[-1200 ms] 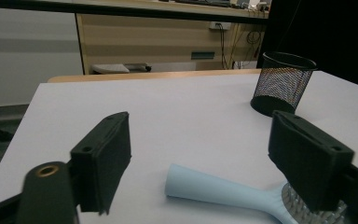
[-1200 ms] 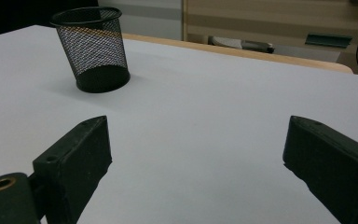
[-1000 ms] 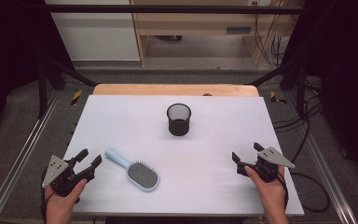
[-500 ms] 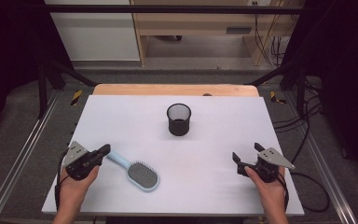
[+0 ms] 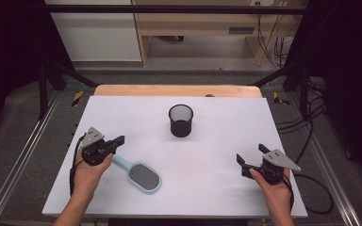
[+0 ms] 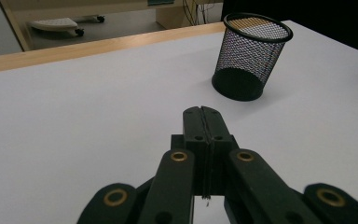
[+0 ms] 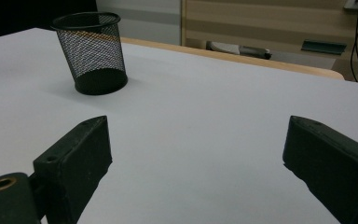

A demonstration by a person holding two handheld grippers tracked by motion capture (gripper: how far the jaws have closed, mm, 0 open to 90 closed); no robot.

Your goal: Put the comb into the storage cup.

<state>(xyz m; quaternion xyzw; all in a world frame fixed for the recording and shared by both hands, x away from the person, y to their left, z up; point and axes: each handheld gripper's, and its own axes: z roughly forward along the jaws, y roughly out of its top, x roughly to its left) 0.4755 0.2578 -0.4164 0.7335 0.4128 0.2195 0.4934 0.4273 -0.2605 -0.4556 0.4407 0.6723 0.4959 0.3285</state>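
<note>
1. The left gripper (image 5: 118, 141) has moved in from the table's left edge and now sits over the handle end of a light blue hairbrush (image 5: 140, 173). Its jaws have just closed, and the left gripper view shows them pressed flat together with nothing between them.
2. The hairbrush lies flat on the white table (image 5: 226, 127), front left, bristles up, its handle pointing toward the left gripper. From above the jaws appear above or just past the handle, not around it, so the brush is probably not held yet; a pickup would need the jaws reopened and lowered onto the handle.
3. A black mesh cup (image 5: 181, 120) stands upright near the table's middle, well apart from the brush. It looks like a likely place for the brush to go.
4. The left hand (image 5: 90, 172) reaches forward with the wrist low, gripper roughly level and aimed toward the cup.
5. The right gripper (image 5: 250, 162) has kept its place at the front right, jaws spread wide and empty, pointing toward the cup.
</note>
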